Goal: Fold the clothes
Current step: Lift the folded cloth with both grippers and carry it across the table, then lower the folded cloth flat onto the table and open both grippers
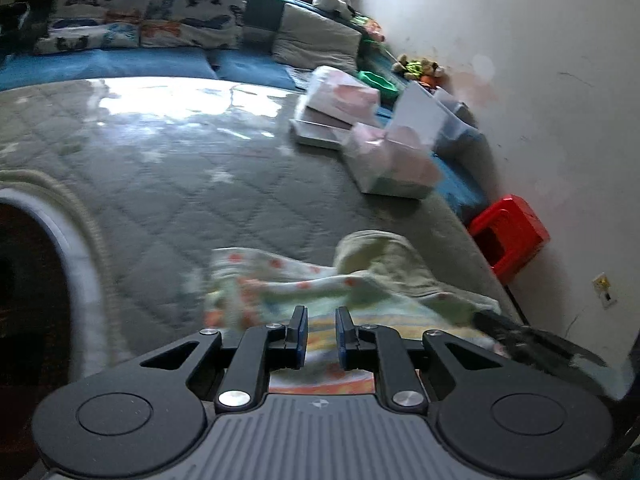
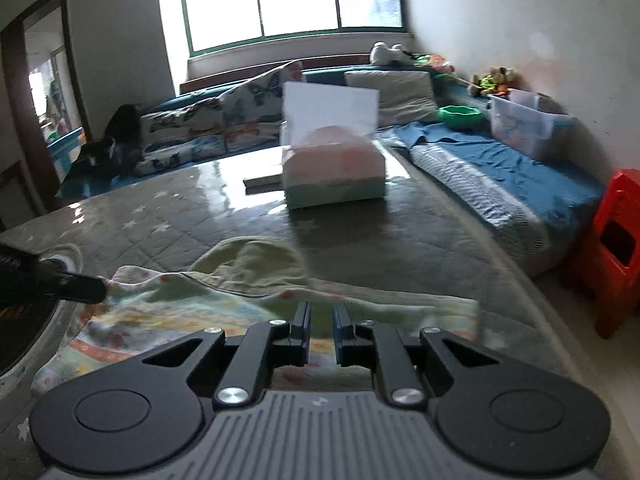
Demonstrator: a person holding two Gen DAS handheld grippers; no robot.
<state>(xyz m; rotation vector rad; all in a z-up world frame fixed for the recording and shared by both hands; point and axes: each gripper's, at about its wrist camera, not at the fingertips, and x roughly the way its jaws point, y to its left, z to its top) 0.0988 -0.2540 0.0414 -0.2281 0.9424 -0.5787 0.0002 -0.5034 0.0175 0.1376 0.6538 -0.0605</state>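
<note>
A pale garment with orange dots and coloured stripes point(image 1: 304, 288) lies crumpled on the grey quilted table point(image 1: 168, 184), with a plain yellowish-green part point(image 1: 384, 256) bunched at its far side. My left gripper point(image 1: 322, 330) hovers over its near edge, jaws slightly apart with nothing between them. In the right wrist view the same garment point(image 2: 192, 304) lies under my right gripper point(image 2: 322, 326), whose jaws are also slightly apart and empty. The left gripper's dark body point(image 2: 60, 284) shows at the left edge, touching the cloth's left side.
Translucent boxes with pink contents point(image 1: 392, 164) and a flat board point(image 1: 320, 132) stand at the table's far right; one box point(image 2: 334, 168) is straight ahead of the right gripper. A red stool point(image 2: 616, 248) stands right of the table. A blue sofa point(image 2: 500, 168) with cushions runs behind.
</note>
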